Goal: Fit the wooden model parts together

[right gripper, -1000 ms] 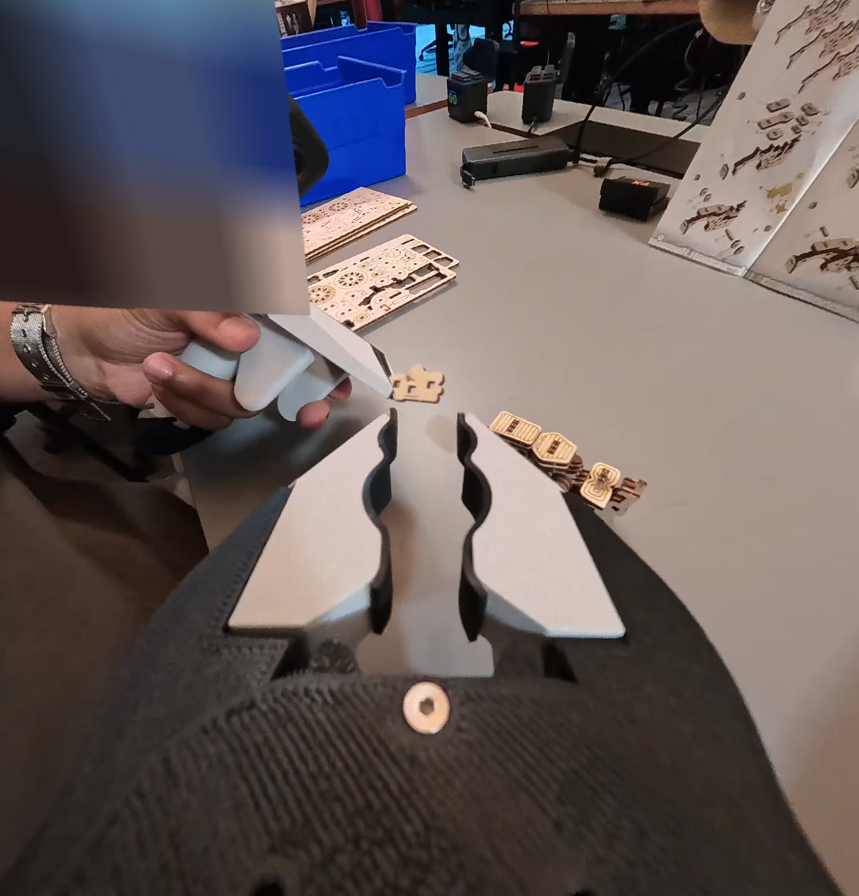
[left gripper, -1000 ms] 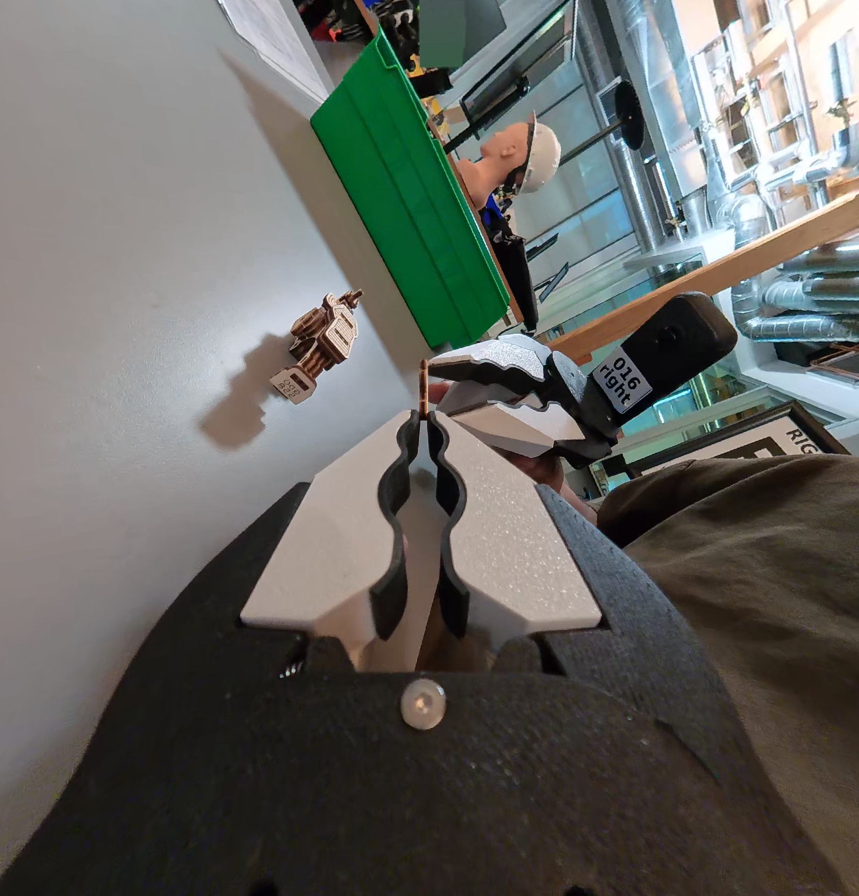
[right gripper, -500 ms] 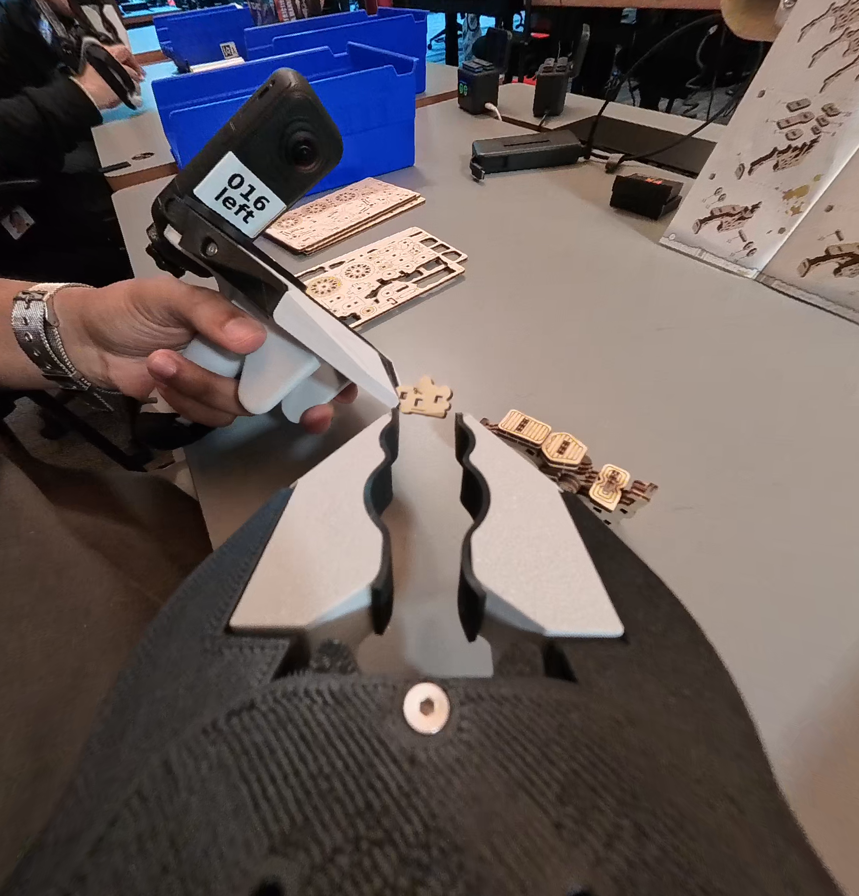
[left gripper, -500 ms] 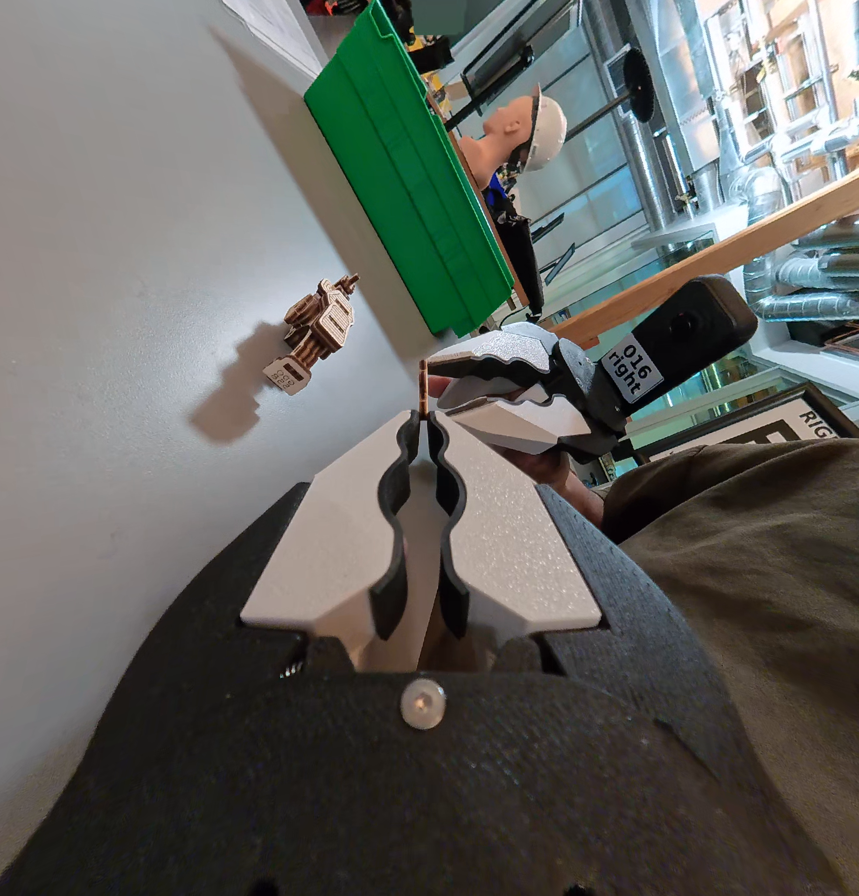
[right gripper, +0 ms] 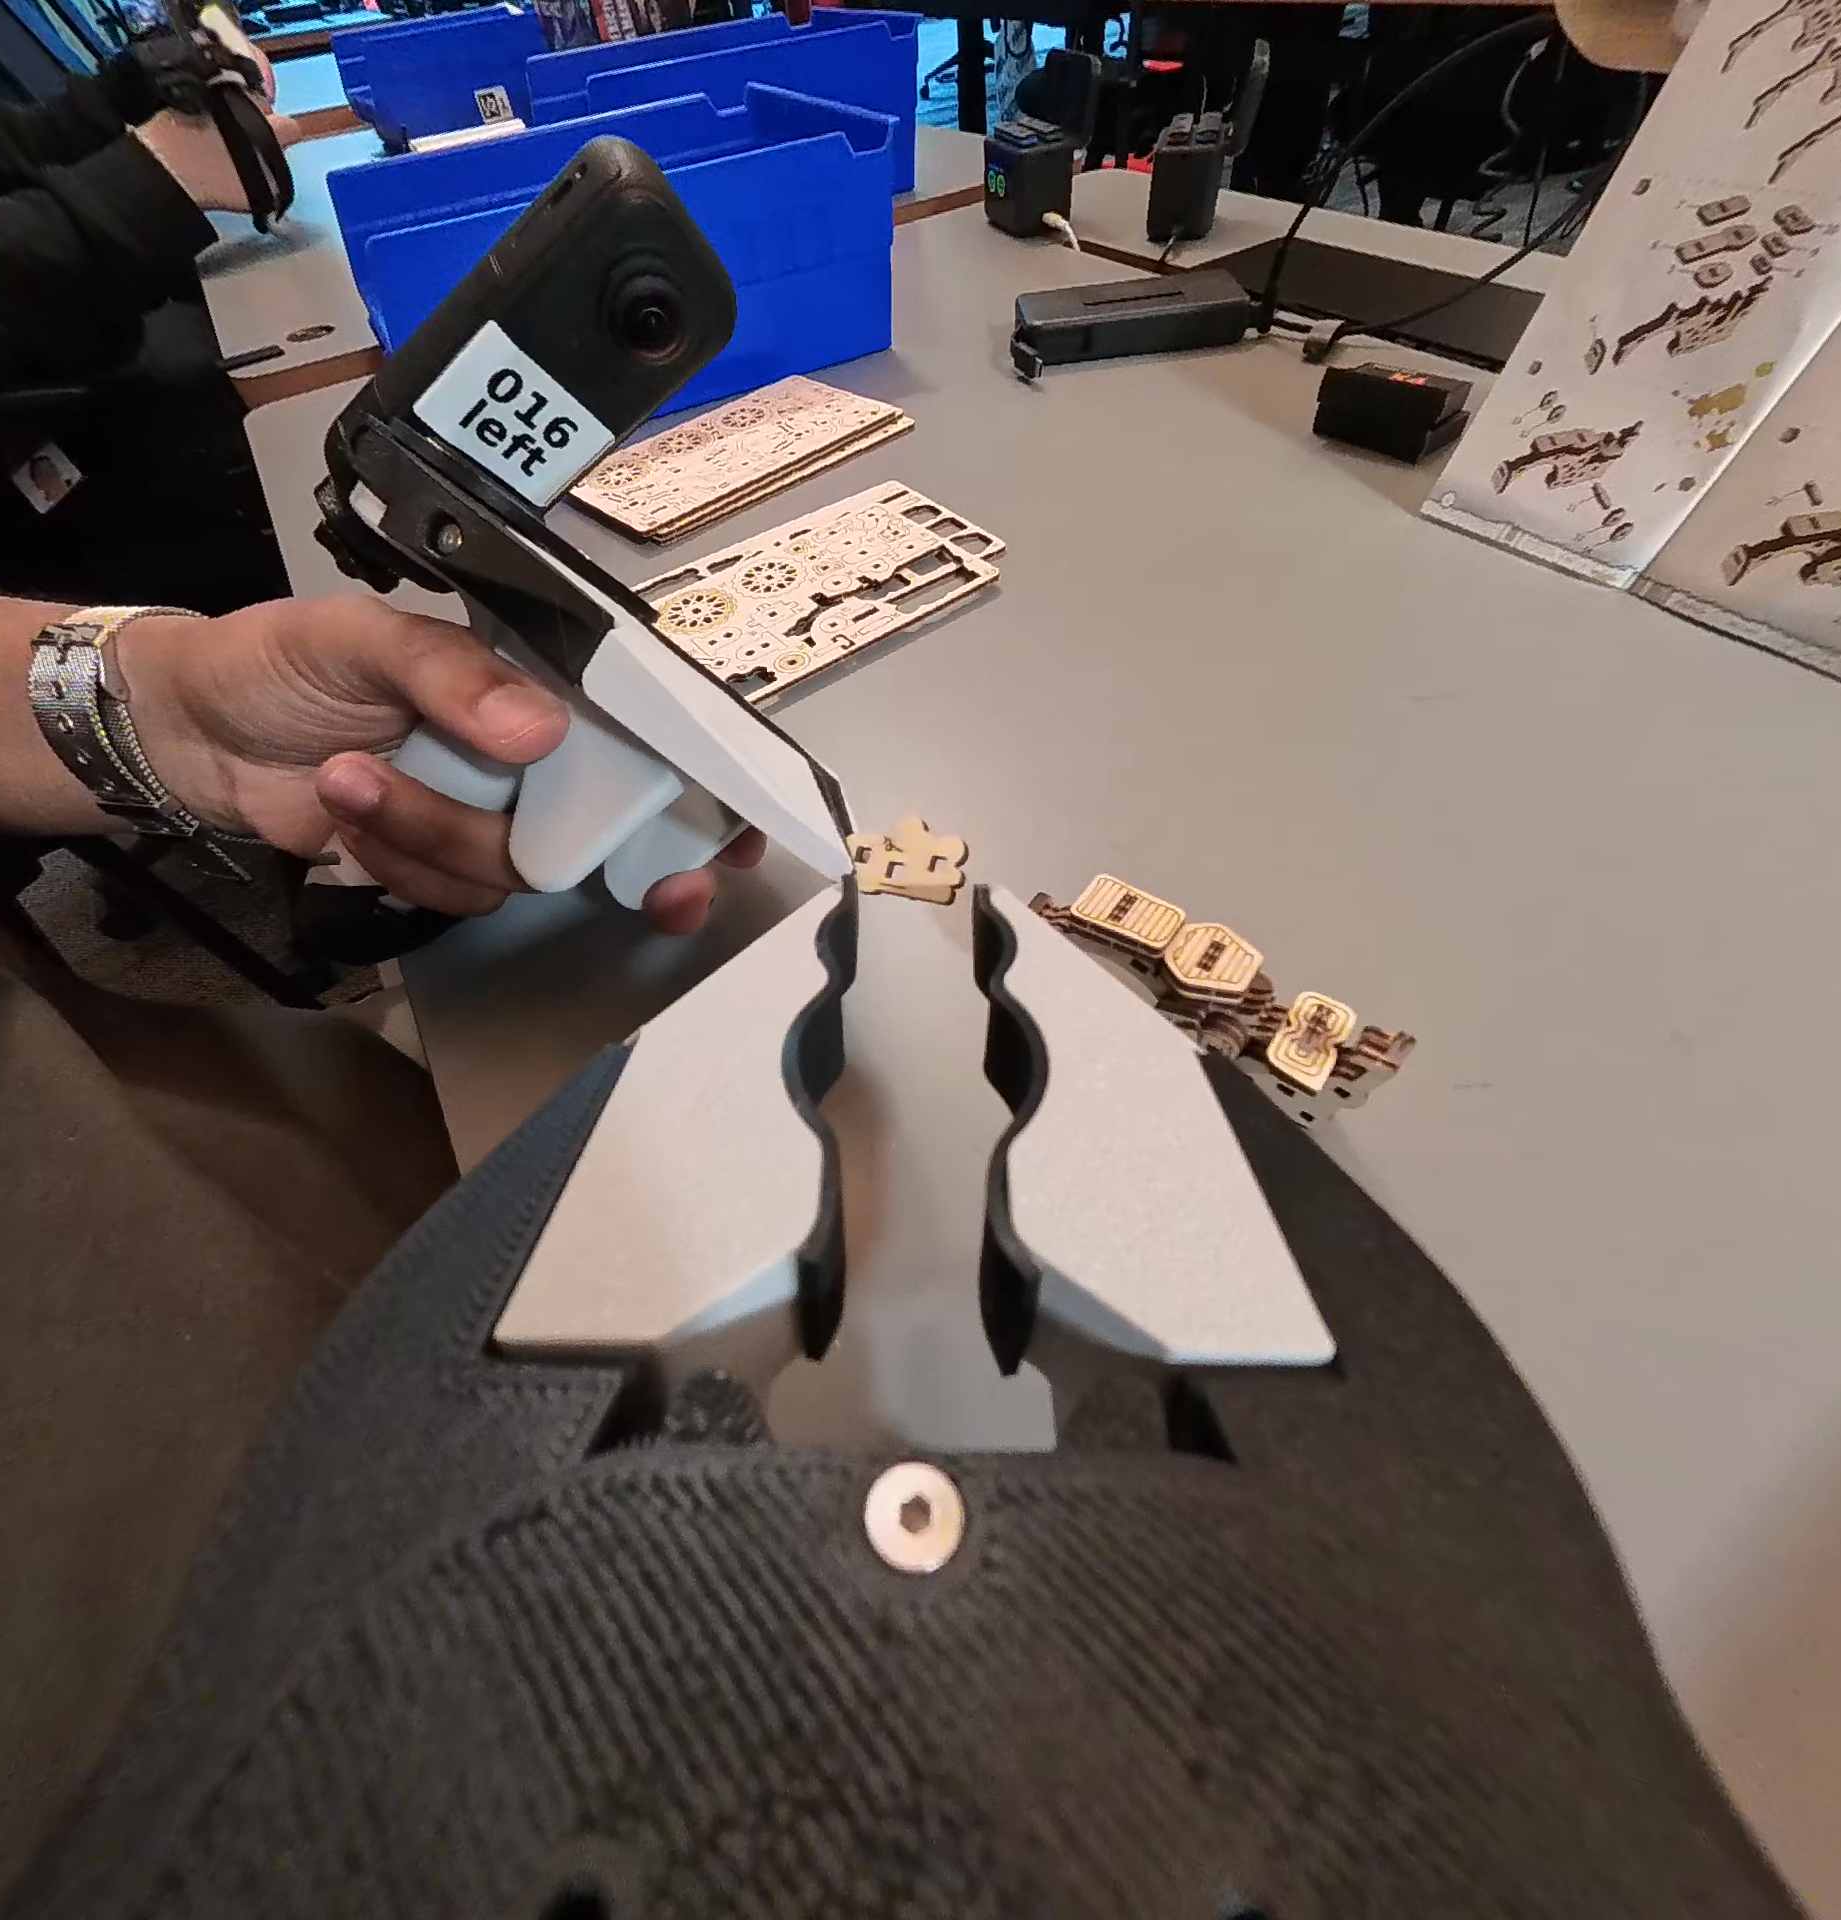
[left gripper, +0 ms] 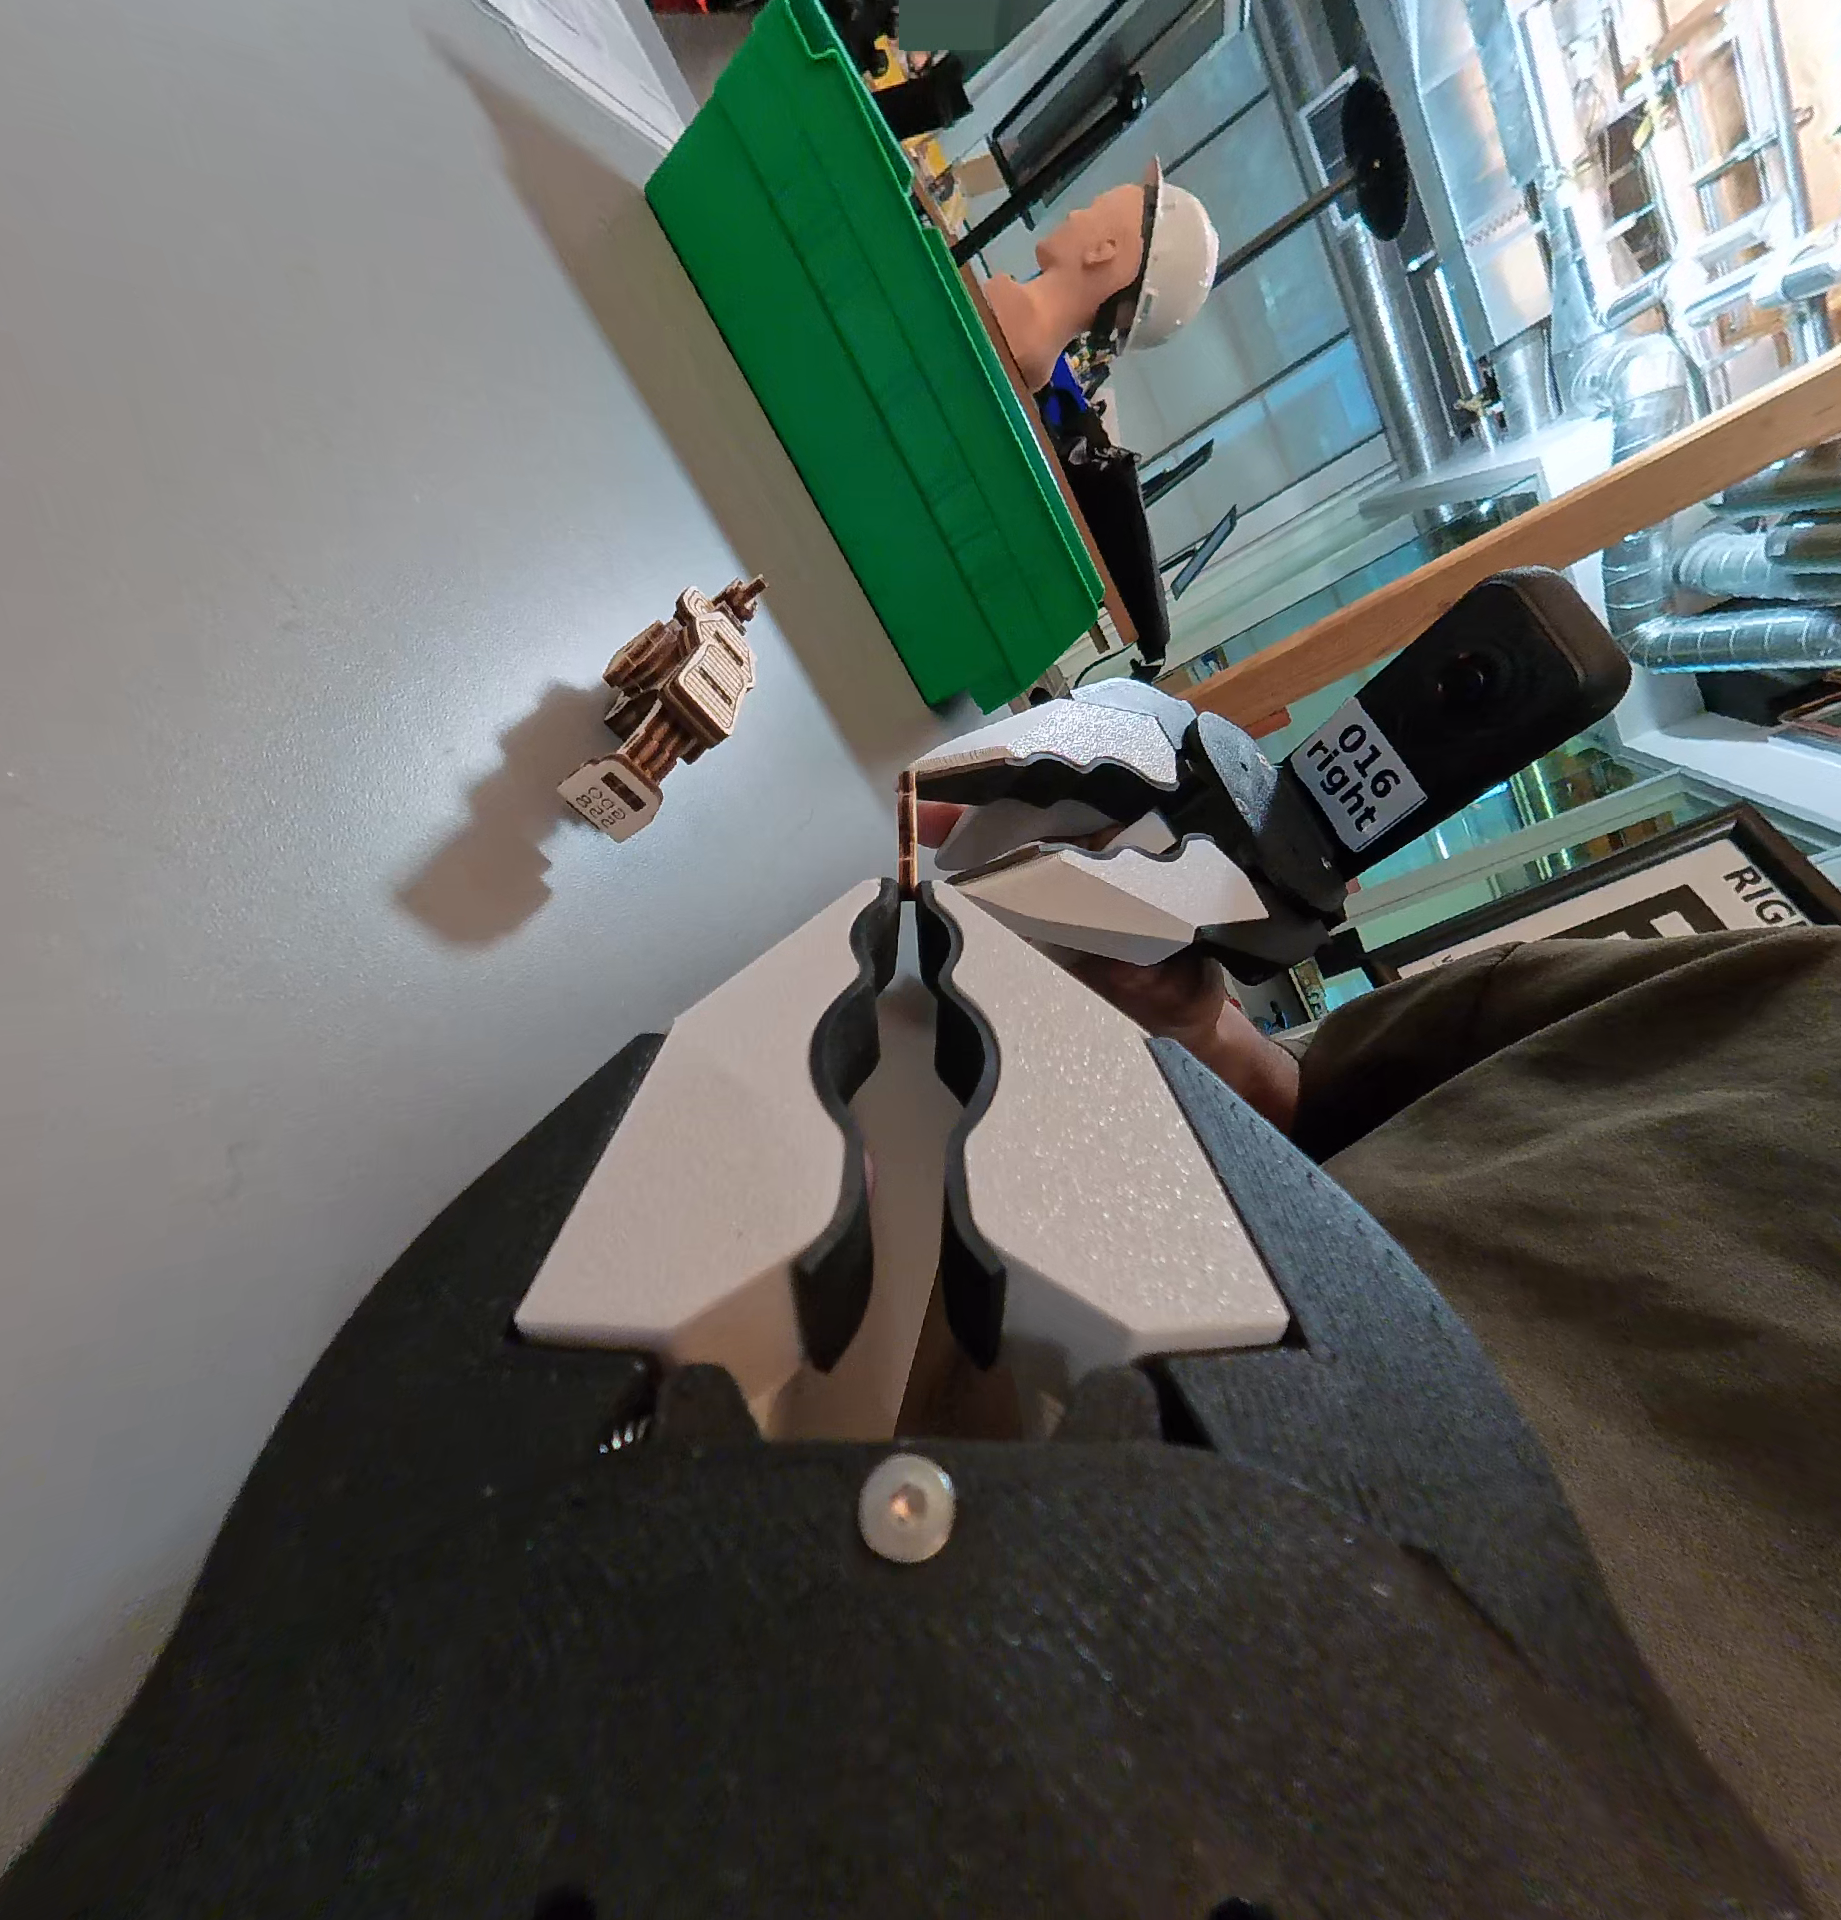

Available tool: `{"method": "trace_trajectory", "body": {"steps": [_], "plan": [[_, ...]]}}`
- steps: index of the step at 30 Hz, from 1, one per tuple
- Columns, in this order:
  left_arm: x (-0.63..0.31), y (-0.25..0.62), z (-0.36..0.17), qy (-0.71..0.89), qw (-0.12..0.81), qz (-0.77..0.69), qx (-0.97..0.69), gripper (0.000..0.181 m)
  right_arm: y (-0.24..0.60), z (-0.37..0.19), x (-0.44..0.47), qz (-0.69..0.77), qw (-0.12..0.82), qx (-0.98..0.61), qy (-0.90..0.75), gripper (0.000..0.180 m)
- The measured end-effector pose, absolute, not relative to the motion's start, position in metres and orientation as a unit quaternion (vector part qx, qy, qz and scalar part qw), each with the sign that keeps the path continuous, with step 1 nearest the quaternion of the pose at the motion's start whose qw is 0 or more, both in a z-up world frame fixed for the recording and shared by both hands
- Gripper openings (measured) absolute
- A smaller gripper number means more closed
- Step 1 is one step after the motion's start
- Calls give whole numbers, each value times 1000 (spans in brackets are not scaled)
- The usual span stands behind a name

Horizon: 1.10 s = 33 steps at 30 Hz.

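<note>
My left gripper [left gripper: 900,902] is shut on a small flat wooden piece [left gripper: 905,831], seen edge-on and sticking out past its tips. In the right wrist view the same piece [right gripper: 911,857] shows flat at the left gripper's [right gripper: 843,857] tip, held above the grey table [right gripper: 1311,727]. My right gripper [right gripper: 914,904] is open and empty, its tips right up against the piece; it also shows in the left wrist view [left gripper: 931,816]. A part-built wooden model [right gripper: 1228,977] lies on the table just right of my right gripper, and shows in the left wrist view [left gripper: 677,707].
A cut-out sheet of wooden parts [right gripper: 822,592] and a stack of sheets [right gripper: 750,457] lie beyond the left gripper. Blue bins [right gripper: 687,197] stand behind them. Instruction sheets [right gripper: 1726,364] stand at the right, black devices [right gripper: 1134,312] at the back. A green bin [left gripper: 874,364] is on the table. Left and right tips are no more than a few centimetres apart.
The two grippers have drawn closer, so the right gripper's open tips now stand at the held piece. Both jaws keep the same state.
</note>
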<state>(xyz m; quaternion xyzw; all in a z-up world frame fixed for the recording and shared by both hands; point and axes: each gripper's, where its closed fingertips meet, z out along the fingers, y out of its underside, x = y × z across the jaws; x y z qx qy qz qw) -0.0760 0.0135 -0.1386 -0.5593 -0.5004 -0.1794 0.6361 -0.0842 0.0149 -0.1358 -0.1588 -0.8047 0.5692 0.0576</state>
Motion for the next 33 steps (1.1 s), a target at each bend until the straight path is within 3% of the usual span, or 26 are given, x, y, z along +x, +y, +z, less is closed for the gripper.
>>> {"method": "trace_trajectory", "body": {"steps": [33], "plan": [[-75, 14, -146, -508, 621, -182, -569, 0, 15, -137, -86, 567, 59, -164, -805, 21]]}}
